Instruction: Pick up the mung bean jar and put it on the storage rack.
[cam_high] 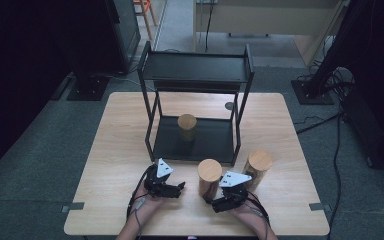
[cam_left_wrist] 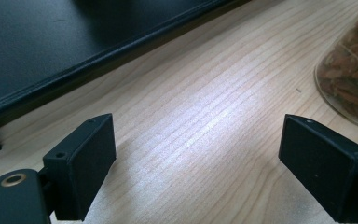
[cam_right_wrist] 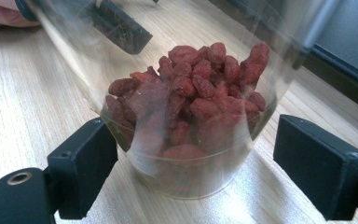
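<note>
Your right tool (cam_right_wrist: 193, 158): jaws spread wide either side of clear glass jar with round wooden lid (cam_right_wrist: 186, 116), not clamped on it. Jar upright on pale wooden surface (cam_right_wrist: 37, 88), lower part filled with dried red berries (cam_right_wrist: 191, 98). Your left tool (cam_left_wrist: 196, 163): released, bare surface between jaws; same jar just beyond its right jaw. Second wood-lidded jar (cam_high: 258, 167) just past your right tool. Third jar (cam_high: 187, 126) ahead, on lower level of black metal rack (cam_high: 195, 145).
</note>
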